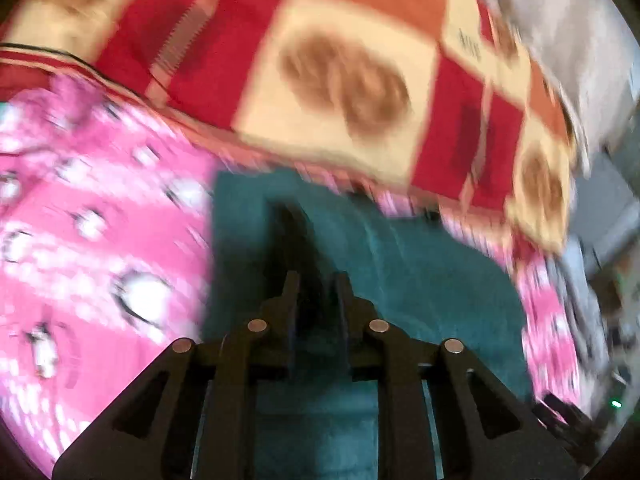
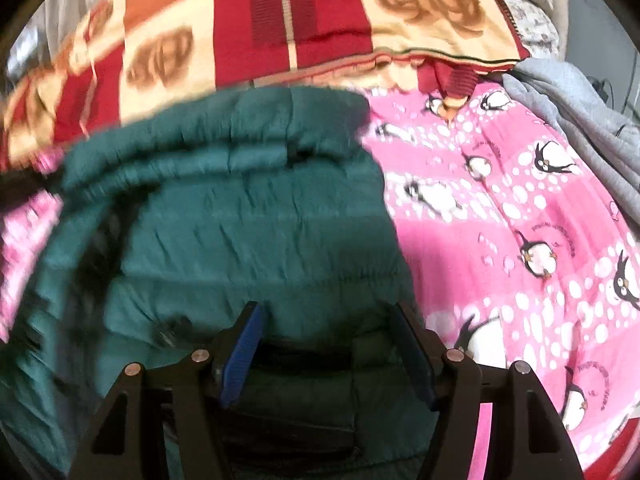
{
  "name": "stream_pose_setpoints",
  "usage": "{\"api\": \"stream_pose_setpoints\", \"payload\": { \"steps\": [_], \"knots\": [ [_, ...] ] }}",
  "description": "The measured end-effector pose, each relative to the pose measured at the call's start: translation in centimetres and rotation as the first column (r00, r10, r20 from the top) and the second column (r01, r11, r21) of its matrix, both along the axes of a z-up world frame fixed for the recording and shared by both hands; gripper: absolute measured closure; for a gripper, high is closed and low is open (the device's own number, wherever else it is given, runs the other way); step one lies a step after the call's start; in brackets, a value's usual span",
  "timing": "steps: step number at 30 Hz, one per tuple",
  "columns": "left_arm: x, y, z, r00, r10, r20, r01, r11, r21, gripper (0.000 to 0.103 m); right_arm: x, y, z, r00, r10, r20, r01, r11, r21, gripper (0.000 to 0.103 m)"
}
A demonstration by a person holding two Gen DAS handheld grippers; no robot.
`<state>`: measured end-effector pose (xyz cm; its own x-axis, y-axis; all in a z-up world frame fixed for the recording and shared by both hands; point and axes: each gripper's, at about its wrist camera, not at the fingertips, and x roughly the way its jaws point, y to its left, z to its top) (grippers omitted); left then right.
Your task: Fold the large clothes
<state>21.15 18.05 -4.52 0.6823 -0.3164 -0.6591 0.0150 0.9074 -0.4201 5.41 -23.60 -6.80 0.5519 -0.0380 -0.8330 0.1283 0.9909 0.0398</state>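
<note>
Right gripper [image 2: 324, 316] stands apart, straddling the teal jacket [image 2: 240, 208] directly beneath it.

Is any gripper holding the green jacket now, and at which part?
The right gripper stands open over the green jacket, gripping nothing. The left gripper is nearly closed; blur hides whether it pinches fabric.

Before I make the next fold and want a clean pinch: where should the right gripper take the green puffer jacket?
Take the green puffer jacket at its ridged far hem, coming from above with the open right gripper. That raised roll offers a pinchable edge; the flat quilted middle likely would not.
</note>
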Motion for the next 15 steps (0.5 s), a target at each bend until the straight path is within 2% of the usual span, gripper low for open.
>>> {"api": "stream_pose_setpoints", "payload": {
  "steps": [1, 2, 3, 4, 6, 8, 10, 12, 13, 15],
  "knots": [
    [-0.7, 0.8, 0.8, 0.996, 0.074, 0.057, -0.073, 0.997, -0.015, 0.072, 0.6, -0.2, 1.0, 0.999, 0.0, 0.032, 0.001, 1.0, -0.013, 0.039],
    [-1.1, 1.2, 1.2, 0.989, 0.121, 0.083, -0.118, 0.992, -0.032, 0.054, 1.5, -0.5, 2.1, 0.998, 0.0, 0.061, 0.002, 1.0, -0.027, 0.039],
    [-1.3, 1.6, 1.6, 0.978, 0.18, 0.103, -0.175, 0.983, -0.052, 0.046, 2.9, -0.8, 3.3, 0.996, 0.002, 0.087, 0.0, 1.0, -0.024, 0.039],
    [-1.0, 1.7, 1.7, 0.973, 0.202, 0.107, -0.197, 0.979, -0.06, 0.038, 4.2, -1.0, 4.1, 0.994, 0.014, 0.104, -0.012, 1.0, -0.015, 0.039],
    [0.2, 0.9, 1.7, 0.978, 0.193, 0.084, -0.189, 0.981, -0.054, 0.038, 7.5, -0.9, 5.3, 0.989, 0.04, 0.145, -0.036, 0.999, -0.026, 0.039],
    [1.8, -1.4, 1.4, 0.988, 0.137, 0.067, -0.138, 0.991, -0.001, 0.038, 10.2, -0.3, 5.9, 0.978, 0.057, 0.202, -0.047, 0.998, -0.052, 0.039],
    [2.8, -3.1, 0.9, 0.993, 0.097, 0.066, -0.1, 0.994, 0.052, 0.038, 12.8, 0.3, 5.5, 0.967, 0.104, 0.232, -0.097, 0.995, -0.039, 0.045],
    [3.8, -4.5, -0.5, 0.997, 0.058, 0.053, -0.061, 0.997, 0.056, 0.038, 15.0, 0.9, 3.9, 0.97, 0.128, 0.208, -0.131, 0.991, -0.002, 0.05],
    [4.3, -4.8, -1.6, 0.998, 0.051, 0.021, -0.053, 0.996, 0.074, 0.038, 16.0, 1.1, 2.6, 0.971, 0.156, 0.179, -0.163, 0.986, 0.025, 0.052],
    [5.1, -5.1, -4.5, 0.994, 0.065, -0.092, -0.054, 0.991, 0.125, 0.037, 17.3, 1.6, -0.7, 0.978, 0.198, 0.066, -0.199, 0.98, 0.008, 0.052]
  ]
}}
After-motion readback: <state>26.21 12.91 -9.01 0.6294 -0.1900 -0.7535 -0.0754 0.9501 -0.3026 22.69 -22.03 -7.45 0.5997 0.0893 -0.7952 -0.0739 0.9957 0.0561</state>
